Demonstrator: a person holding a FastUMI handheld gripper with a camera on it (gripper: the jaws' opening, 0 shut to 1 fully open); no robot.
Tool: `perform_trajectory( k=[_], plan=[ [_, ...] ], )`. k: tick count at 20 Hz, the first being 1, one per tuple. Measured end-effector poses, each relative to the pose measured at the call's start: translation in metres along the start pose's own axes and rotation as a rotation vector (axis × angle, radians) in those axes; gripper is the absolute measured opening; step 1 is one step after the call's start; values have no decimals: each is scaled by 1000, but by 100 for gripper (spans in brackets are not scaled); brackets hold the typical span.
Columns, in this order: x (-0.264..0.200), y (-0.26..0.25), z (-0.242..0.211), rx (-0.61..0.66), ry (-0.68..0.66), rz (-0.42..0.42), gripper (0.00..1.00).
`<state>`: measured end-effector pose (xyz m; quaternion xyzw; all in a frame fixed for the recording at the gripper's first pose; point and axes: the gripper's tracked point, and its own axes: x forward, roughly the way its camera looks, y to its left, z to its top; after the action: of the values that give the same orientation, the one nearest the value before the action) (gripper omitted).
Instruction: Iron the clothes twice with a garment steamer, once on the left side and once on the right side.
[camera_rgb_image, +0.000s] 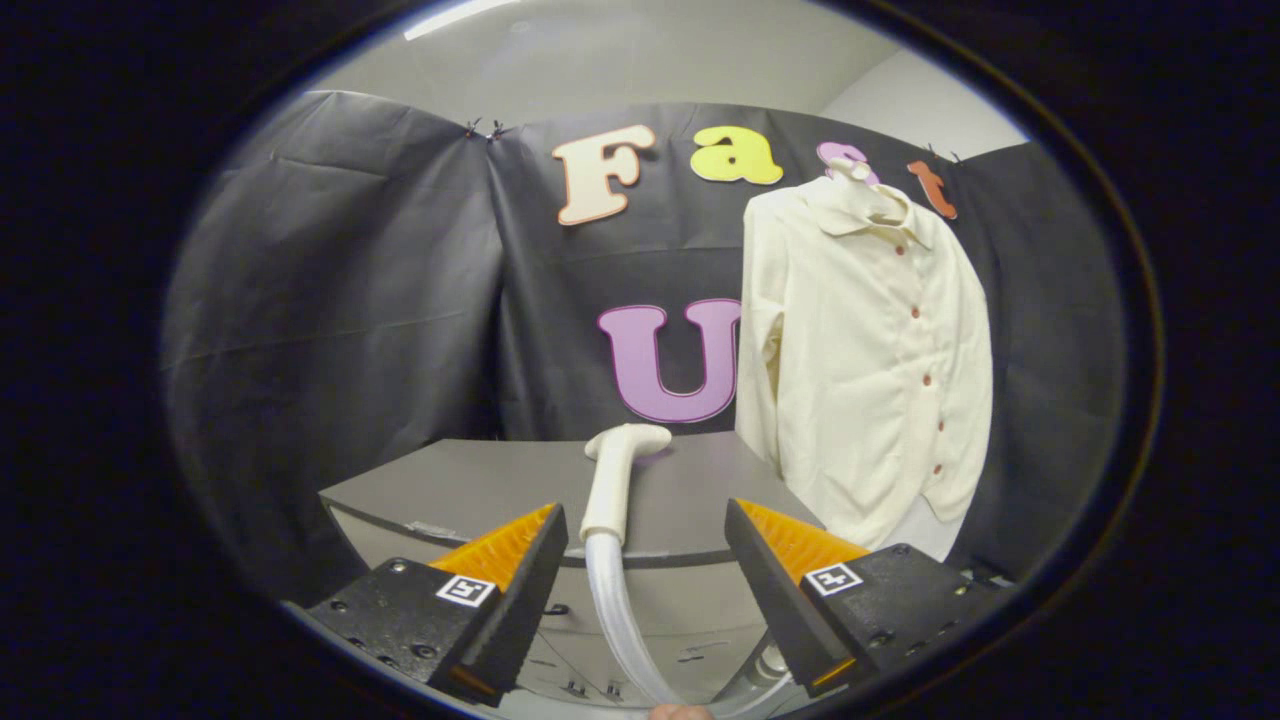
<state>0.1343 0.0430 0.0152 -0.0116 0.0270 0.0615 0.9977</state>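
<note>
A cream button-up shirt (870, 360) hangs on a hanger against the black cloth wall, beyond my right finger. The white garment steamer head (615, 470) stands upright on the grey table (470, 490), its nozzle turned to the right at the top. Its pale hose (620, 620) curves down toward me between my fingers. My gripper (645, 525) is open, one finger on each side of the steamer's handle, with clear gaps to both. The fingers touch nothing.
The grey table's front edge lies just ahead of my fingers, with a pale cabinet front (680, 610) beneath it. Black cloth walls close the booth behind and on both sides. A fingertip of a person's hand (680, 712) shows below the hose.
</note>
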Motion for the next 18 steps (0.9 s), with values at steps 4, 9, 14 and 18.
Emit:
perform_trajectory(
  k=[4, 9, 14, 18],
  plan=[
    [41, 9, 11, 6, 12, 28, 97],
    [92, 15, 1, -31, 136, 40, 97],
    [142, 21, -21, -95, 305, 30, 97],
    [168, 22, -37, -124, 430, 9, 98]
  ],
)
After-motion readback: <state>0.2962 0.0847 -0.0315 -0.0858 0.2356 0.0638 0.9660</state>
